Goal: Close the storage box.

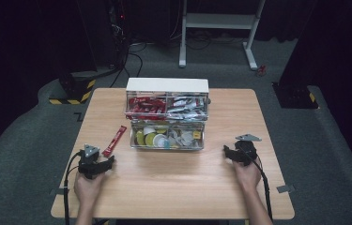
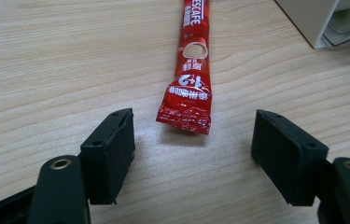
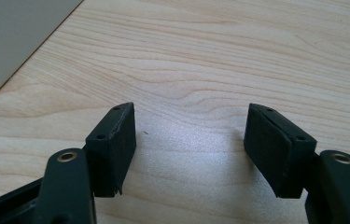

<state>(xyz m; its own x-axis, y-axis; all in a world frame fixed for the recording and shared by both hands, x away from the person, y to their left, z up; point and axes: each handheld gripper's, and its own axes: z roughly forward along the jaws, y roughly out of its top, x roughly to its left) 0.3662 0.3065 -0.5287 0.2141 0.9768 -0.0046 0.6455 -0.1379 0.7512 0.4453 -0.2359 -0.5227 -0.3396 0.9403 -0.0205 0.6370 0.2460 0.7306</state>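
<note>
From above, a red packet [image 1: 114, 140] lies flat on the wood table [image 1: 173, 187], just left of the clear box [image 1: 166, 119]. The left gripper [image 1: 105, 164] sits near the packet's near end. The right gripper [image 1: 227, 152] sits well right of the box, with bare wood around it.

In the left gripper view, the jaws are wide apart, holding nothing. The packet [image 2: 189, 79] ends just ahead, between them. The box corner [image 2: 312, 23] is at top right.

In the right gripper view, the jaws are spread over bare table [image 3: 210, 60], with the box edge [image 3: 9, 32] at top left.

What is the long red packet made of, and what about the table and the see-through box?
The long red stick packet looks like glossy plastic or foil film: it shines and its sealed end is crimped. The light brown table shows wood grain, though it may be printed laminate. The see-through box looks like clear hard plastic, since its contents show through the walls.
</note>
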